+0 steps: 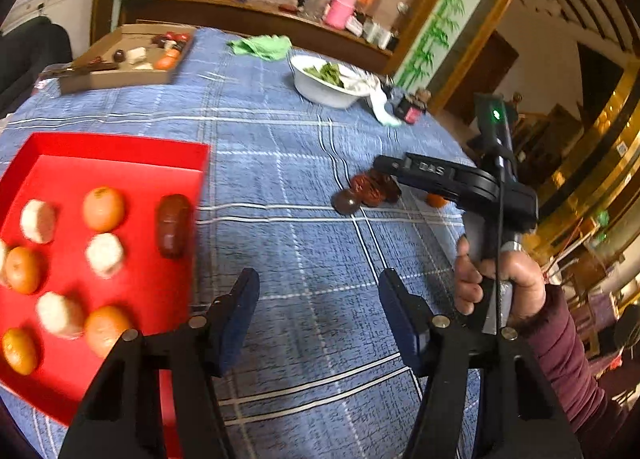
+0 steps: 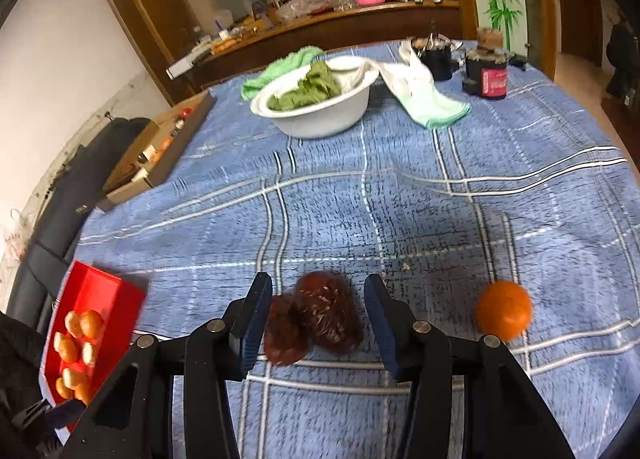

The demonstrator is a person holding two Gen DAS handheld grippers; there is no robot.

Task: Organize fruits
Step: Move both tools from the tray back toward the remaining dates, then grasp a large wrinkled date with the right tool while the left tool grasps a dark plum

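Note:
A red tray (image 1: 120,147) lies at the left with several oranges (image 1: 103,209), white peeled pieces (image 1: 105,255) and one dark red date (image 1: 173,225) in it. My left gripper (image 1: 318,311) is open over the blue cloth just right of the tray, with nothing between its fingers. A small heap of dark brown dates (image 2: 328,311) lies on the cloth between the fingers of my right gripper (image 2: 318,323). That gripper is open, with a gap on the right side of the dates. A loose orange (image 2: 504,309) rests to the right of that gripper.
A white bowl (image 2: 320,115) with greens stands mid-table, with a green cloth (image 1: 262,46) behind it and a white-green cloth (image 2: 432,99) beside it. Two dark jars (image 2: 490,75) stand at the far right. A cardboard box (image 1: 120,75) holding fruit sits at the far left. A hand (image 1: 500,279) holds the right gripper's handle.

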